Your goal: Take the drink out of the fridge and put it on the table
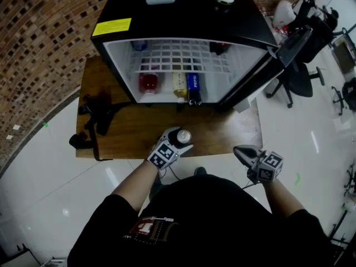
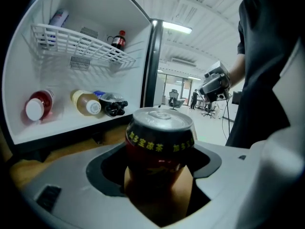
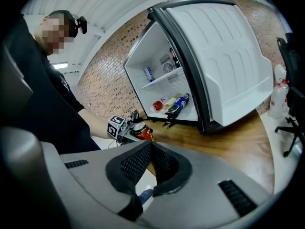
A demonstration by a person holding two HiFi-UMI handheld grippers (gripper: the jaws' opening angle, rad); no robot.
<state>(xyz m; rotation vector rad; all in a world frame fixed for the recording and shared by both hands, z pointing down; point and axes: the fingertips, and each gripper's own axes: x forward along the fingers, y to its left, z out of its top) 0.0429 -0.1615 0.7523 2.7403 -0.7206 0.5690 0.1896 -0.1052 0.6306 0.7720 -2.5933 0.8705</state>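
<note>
A red drink can (image 1: 182, 136) with a silver top stands upright on the wooden table (image 1: 133, 132), near its front edge. My left gripper (image 1: 178, 142) is around it. In the left gripper view the can (image 2: 159, 142) sits in the hollow between the jaws, which stand wide with dark space on either side. My right gripper (image 1: 240, 152) hangs off the table's front right corner. Its jaws (image 3: 151, 144) meet at the tips with nothing in them. From the right gripper view the can (image 3: 140, 131) shows to the left.
The black mini fridge (image 1: 183, 15) stands at the back of the table, its door (image 1: 253, 82) swung open to the right. On its floor lie a red bottle (image 1: 148, 83), a yellow one (image 1: 179, 85) and a Pepsi bottle (image 1: 193, 82). A black strap-like object (image 1: 97, 113) lies at the table's left.
</note>
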